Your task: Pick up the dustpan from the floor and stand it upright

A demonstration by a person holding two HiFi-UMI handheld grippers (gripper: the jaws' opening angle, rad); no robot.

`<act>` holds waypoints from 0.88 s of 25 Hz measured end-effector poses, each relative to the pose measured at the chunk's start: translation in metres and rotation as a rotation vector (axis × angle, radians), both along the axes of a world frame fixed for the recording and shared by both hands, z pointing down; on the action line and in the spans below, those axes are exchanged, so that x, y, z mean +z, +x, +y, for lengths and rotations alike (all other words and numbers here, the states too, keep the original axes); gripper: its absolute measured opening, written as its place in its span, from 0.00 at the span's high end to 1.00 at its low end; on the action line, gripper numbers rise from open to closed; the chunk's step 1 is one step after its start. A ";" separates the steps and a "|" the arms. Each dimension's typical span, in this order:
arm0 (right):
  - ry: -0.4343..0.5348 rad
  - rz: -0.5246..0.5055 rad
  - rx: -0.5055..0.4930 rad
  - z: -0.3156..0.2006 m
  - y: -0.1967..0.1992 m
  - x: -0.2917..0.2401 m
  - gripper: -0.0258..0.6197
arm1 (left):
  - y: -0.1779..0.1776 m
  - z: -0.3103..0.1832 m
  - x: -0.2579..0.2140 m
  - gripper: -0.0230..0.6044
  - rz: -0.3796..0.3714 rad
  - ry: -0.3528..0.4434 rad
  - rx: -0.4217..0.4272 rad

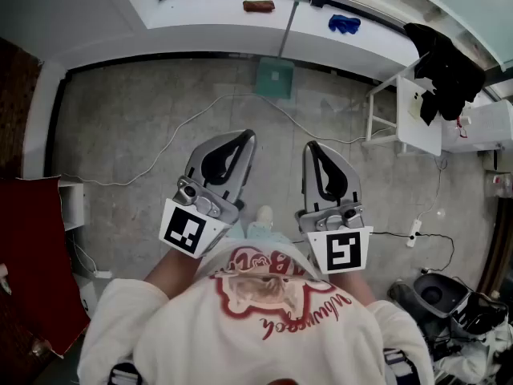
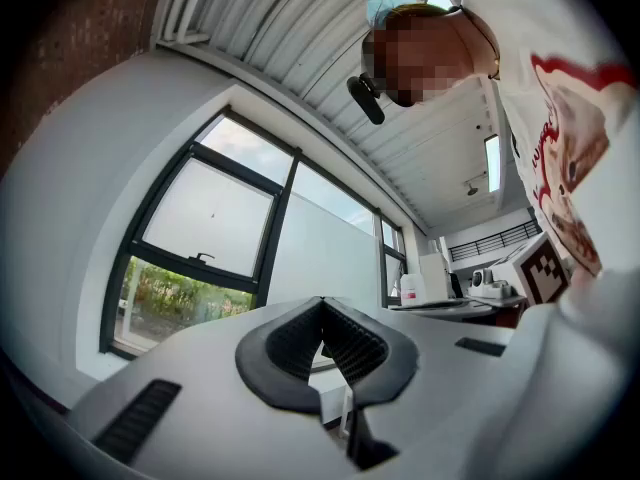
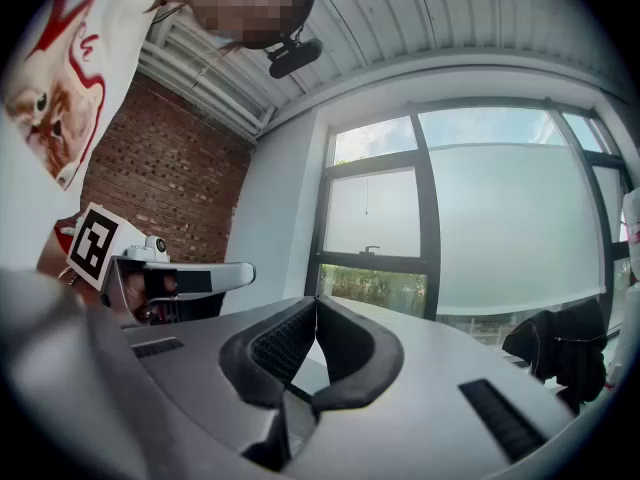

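The green dustpan (image 1: pixel 275 79) stands upright on the concrete floor against the low wall under the window. Its long grey handle (image 1: pixel 288 24) leans up over the sill. My left gripper (image 1: pixel 248 135) and right gripper (image 1: pixel 310 146) are held side by side close to the person's chest, well short of the dustpan and pointing toward it. Both are shut with nothing between the pads. In the left gripper view the left gripper (image 2: pixel 322 304) points at the window, and in the right gripper view the right gripper (image 3: pixel 315 303) does the same.
A white cable (image 1: pixel 172 139) trails over the floor ahead. A white stool (image 1: pixel 405 107) with a black garment (image 1: pixel 445 70) stands at right. Blue gloves (image 1: pixel 345 24) lie on the sill. A red panel (image 1: pixel 32 255) is at left; a power strip (image 1: pixel 414 231) and black clutter (image 1: pixel 437 291) sit lower right.
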State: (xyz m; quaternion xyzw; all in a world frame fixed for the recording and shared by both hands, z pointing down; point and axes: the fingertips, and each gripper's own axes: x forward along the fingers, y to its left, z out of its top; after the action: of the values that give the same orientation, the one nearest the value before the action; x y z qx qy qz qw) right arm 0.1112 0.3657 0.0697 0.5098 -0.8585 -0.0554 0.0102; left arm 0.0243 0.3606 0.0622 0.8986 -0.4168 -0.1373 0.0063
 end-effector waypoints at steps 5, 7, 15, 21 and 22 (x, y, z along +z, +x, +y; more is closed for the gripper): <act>-0.041 0.016 -0.069 0.027 0.018 0.013 0.92 | 0.028 0.041 0.002 0.93 -0.024 -0.018 0.008; -0.038 -0.002 -0.070 0.032 0.015 0.009 0.92 | 0.032 0.053 0.001 0.93 -0.041 -0.019 0.031; -0.005 -0.029 -0.073 0.040 -0.006 -0.010 0.92 | 0.030 0.062 -0.020 0.93 -0.068 0.011 0.080; -0.058 -0.047 -0.052 0.037 -0.009 0.001 0.92 | 0.013 0.060 -0.012 0.93 -0.049 0.021 0.045; -0.065 -0.046 -0.046 0.036 -0.007 0.002 0.92 | 0.014 0.060 -0.009 0.93 -0.051 0.017 0.045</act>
State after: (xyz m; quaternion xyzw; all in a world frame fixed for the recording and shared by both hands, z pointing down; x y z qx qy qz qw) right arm 0.1041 0.4019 0.0720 0.4903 -0.8714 -0.0158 0.0058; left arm 0.0379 0.4207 0.0529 0.9110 -0.3952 -0.1177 -0.0090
